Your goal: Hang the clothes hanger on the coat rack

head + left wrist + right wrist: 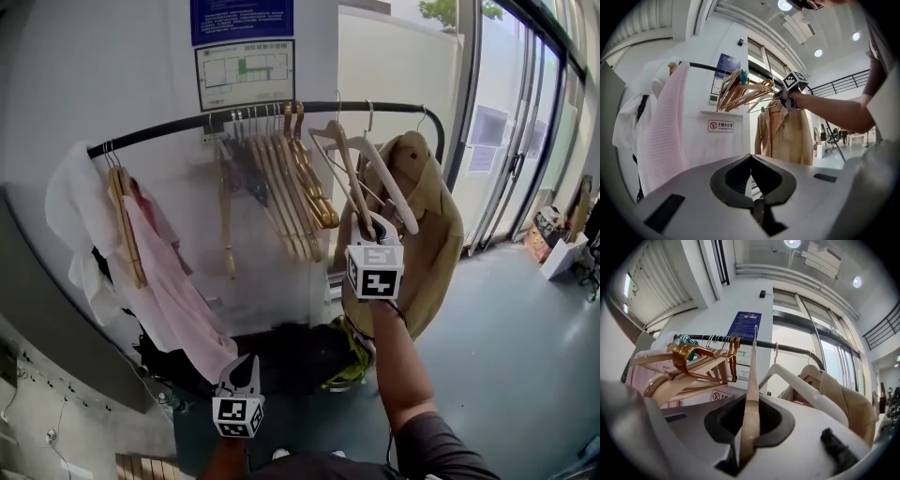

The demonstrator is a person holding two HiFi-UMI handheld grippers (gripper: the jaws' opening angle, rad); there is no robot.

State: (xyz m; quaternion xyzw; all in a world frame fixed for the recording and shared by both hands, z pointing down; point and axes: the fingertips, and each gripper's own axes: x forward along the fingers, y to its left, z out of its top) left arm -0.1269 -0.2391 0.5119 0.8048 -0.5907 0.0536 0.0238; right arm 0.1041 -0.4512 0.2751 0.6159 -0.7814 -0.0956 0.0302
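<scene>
A light wooden hanger [349, 183] is clamped by one arm in my right gripper [371, 228], which is raised in front of the black rack rail [187, 123]. In the right gripper view the hanger arm [751, 390] runs up between the jaws, and its wire hook [756, 333] reaches the rail [792, 349]. I cannot tell whether the hook rests on the rail. My left gripper [246, 366] hangs low, below the clothes. In the left gripper view the left gripper [751, 164] is shut and holds nothing.
On the rail hang a white hanger [386, 176], a beige coat [427, 220], a bunch of wooden hangers [291, 187], and a pink garment [173, 291] at the left end. Dark bags [300, 352] lie on the floor under it. Glass doors [511, 141] stand at the right.
</scene>
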